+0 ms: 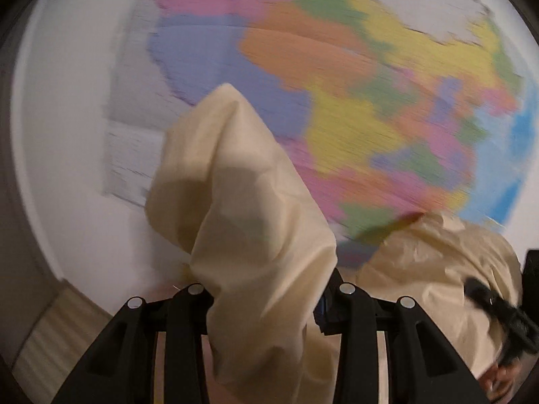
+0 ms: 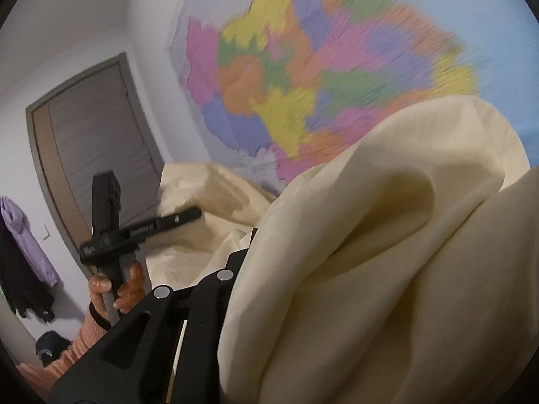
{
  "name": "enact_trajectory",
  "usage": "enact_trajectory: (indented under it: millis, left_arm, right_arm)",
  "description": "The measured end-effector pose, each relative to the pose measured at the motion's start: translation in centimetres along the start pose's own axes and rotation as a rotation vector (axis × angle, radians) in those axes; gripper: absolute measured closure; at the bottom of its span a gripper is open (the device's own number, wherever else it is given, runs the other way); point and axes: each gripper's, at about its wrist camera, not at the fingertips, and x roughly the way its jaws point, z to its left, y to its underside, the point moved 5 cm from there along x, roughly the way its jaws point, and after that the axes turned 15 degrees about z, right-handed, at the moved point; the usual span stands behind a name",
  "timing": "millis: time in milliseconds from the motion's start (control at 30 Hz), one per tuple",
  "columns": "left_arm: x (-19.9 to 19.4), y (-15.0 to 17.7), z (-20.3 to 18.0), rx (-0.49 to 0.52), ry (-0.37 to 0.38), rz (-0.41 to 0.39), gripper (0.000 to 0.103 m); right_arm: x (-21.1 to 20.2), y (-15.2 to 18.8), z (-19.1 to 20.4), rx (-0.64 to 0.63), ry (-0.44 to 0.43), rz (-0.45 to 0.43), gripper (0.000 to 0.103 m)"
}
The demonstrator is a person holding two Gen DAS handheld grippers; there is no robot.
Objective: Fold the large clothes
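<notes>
Cream garment (image 1: 256, 235) bunched between left fingers (image 1: 188, 294), gripped; right fingers (image 2: 222, 277) grip it too

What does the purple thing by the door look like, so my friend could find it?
Start at the big colourful map on the wall, then go left to the grey door. Further left, at the picture's edge, a lilac hooded top hangs on the wall. Dark clothing hangs beside it; the top is the only purple garment there.
</notes>
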Motion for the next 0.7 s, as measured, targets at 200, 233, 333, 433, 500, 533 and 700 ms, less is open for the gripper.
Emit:
enact_trajectory:
  millis: [200, 233, 333, 433, 500, 533, 700]
  left_arm:
    - [8.1, 2.5, 11.3, -0.208, -0.038, 0.064, 0.067]
    - [9.8, 3.8, 12.7, -0.227, -0.062, 0.102, 0.067]
    - [14.8, 8.7, 17.9, -0.357, -0.082, 0.232, 0.069]
    - [15.6, 10.8, 20.3, -0.415, -0.043, 0.246, 0.063]
    - [15.4, 11.4, 20.9, -0.401, -0.028, 0.244, 0.058]
    - [15.4, 11.6, 20.9, -0.376, -0.062, 0.252, 0.058]
    - [16.7, 12.1, 19.6, -0.324, -0.094, 0.292, 0.045]
  right_arm:
    - [13.2, 4.4, -1.5, 0.025, -0.062, 0.178, 0.089]
    - [15.7, 6.5, -2.7, 0.077, -0.076, 0.251, 0.089]
    - [19.3, 11.5, -4.8, 0.177, -0.095, 0.386, 0.078]
    - [18.6, 12.8, -5.1, 0.196, -0.124, 0.417, 0.065]
    - [17.4, 13.0, -5.1, 0.194, -0.114, 0.442, 0.049]
    - [16.6, 13.1, -5.1, 0.201, -0.121, 0.448, 0.044]
    - [10.7, 14.5, -7.0, 0.258, -0.090, 0.412, 0.025]
